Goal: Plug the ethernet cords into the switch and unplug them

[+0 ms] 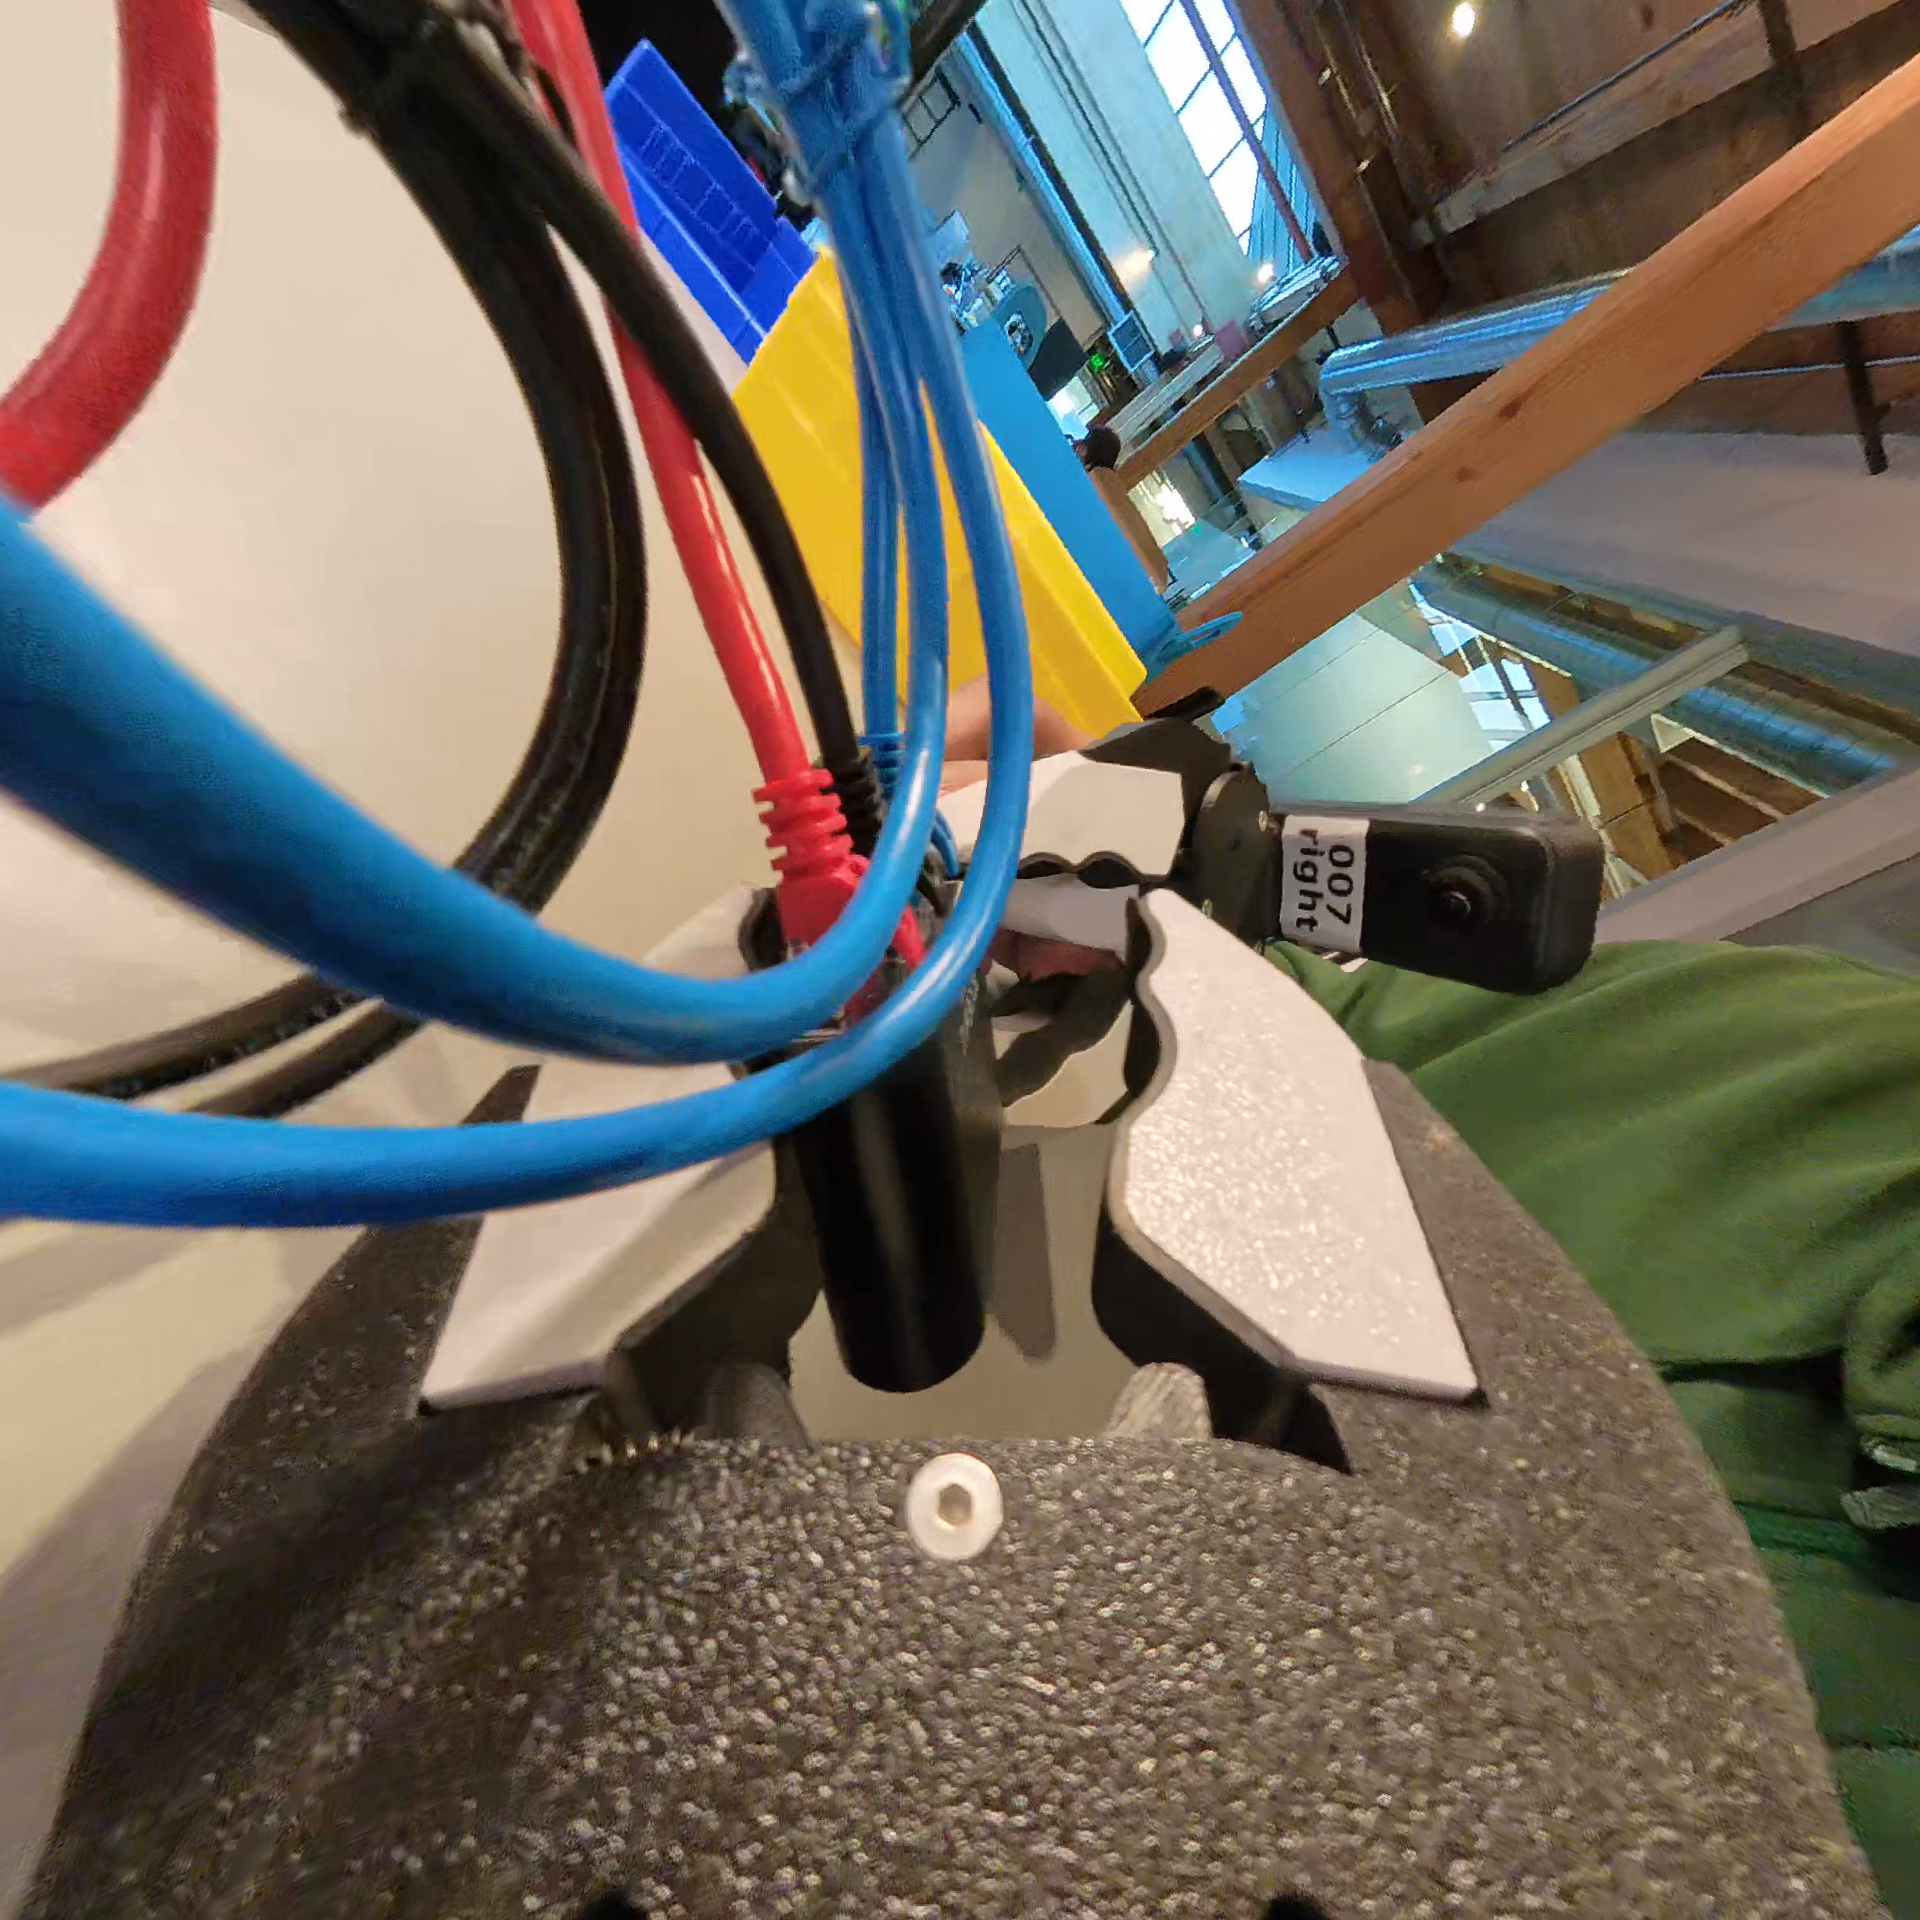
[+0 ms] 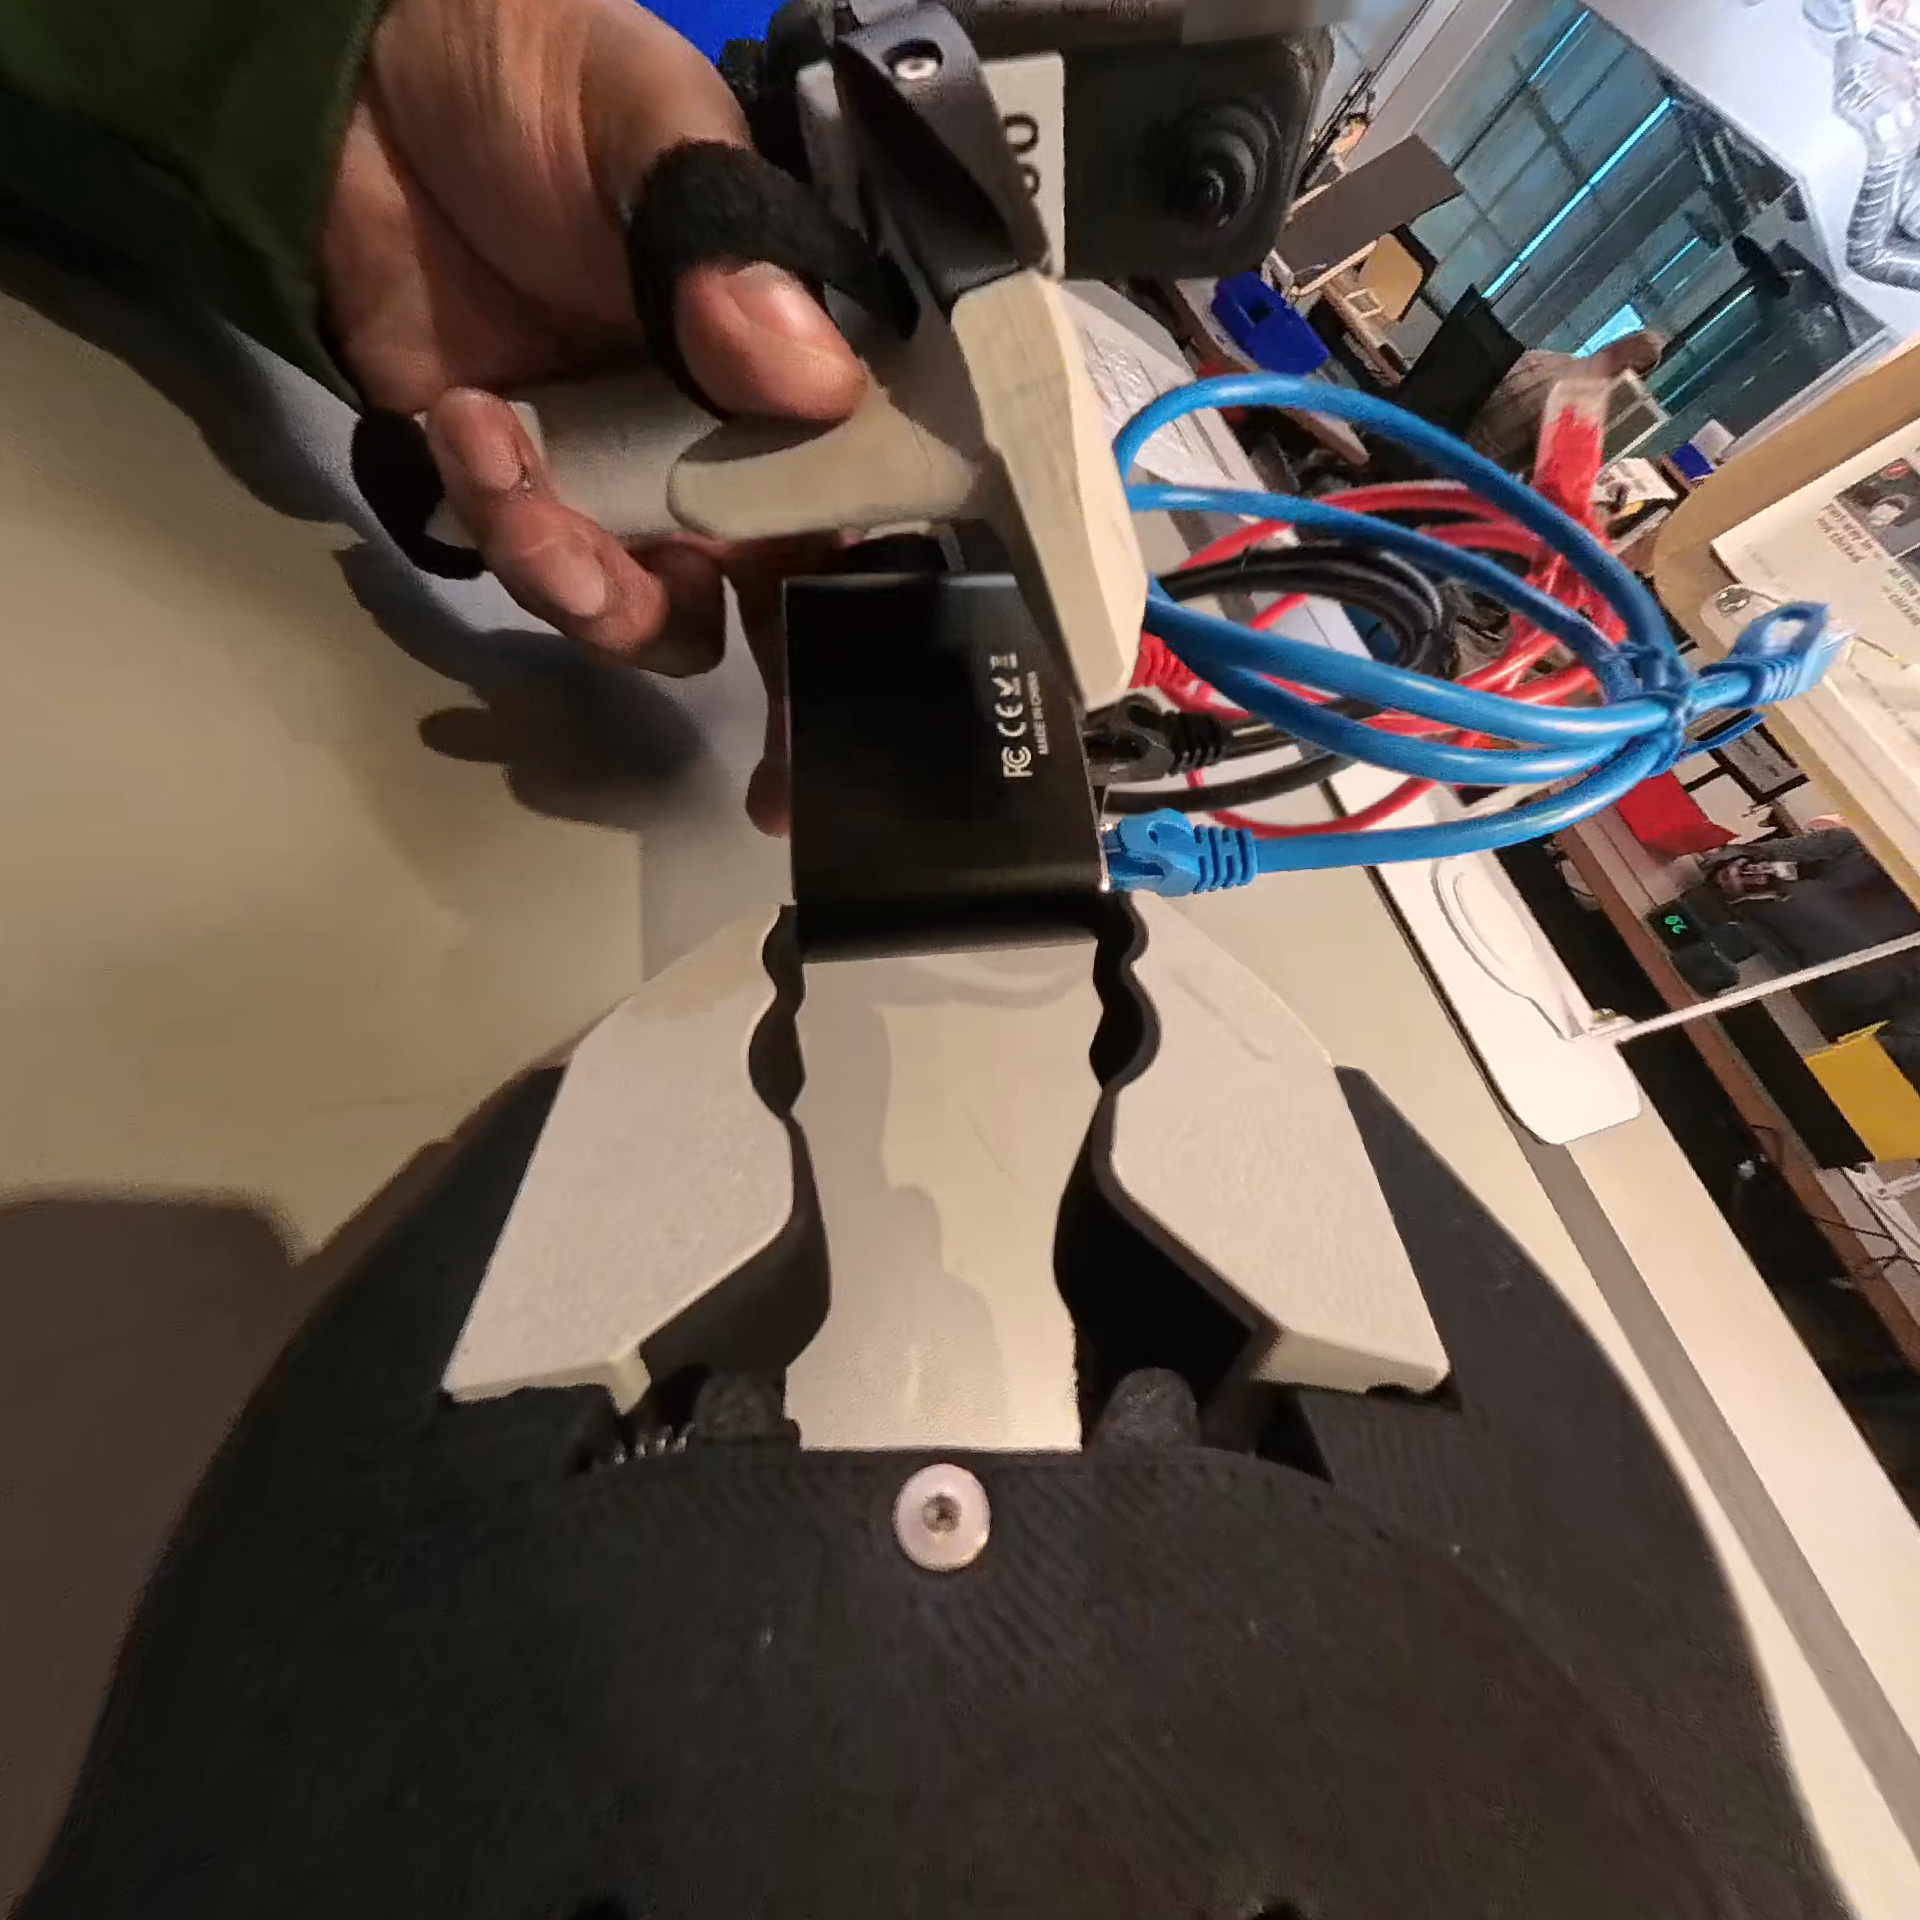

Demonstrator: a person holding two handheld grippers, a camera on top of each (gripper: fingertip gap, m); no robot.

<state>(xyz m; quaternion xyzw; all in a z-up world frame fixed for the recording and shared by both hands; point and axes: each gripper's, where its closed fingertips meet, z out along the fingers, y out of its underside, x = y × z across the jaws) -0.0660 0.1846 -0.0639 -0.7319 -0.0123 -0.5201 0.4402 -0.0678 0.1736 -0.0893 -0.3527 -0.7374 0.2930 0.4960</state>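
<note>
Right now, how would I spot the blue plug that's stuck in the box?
Find the flat black rectangular switch box held between the two grippers above the pale table. Along its right edge sits a row of plugged-in cords. The blue ethernet plug is the one nearest the right gripper, below the black plug; another blue plug dangles loose, plugged into nothing.

A yellow bin (image 1: 914,499) stands ahead of the left tool, beyond its fingertips, with a blue bin (image 1: 696,197) just behind it, farther out still. A wooden beam (image 1: 1558,374) slants across the upper right of that tool's outlook. The cream tabletop (image 1: 312,520) spreads to its left. To the right of the right tool, past the table edge, a cardboard box (image 2: 1766,488) sits with printed paper (image 2: 1860,582) against it.
</note>
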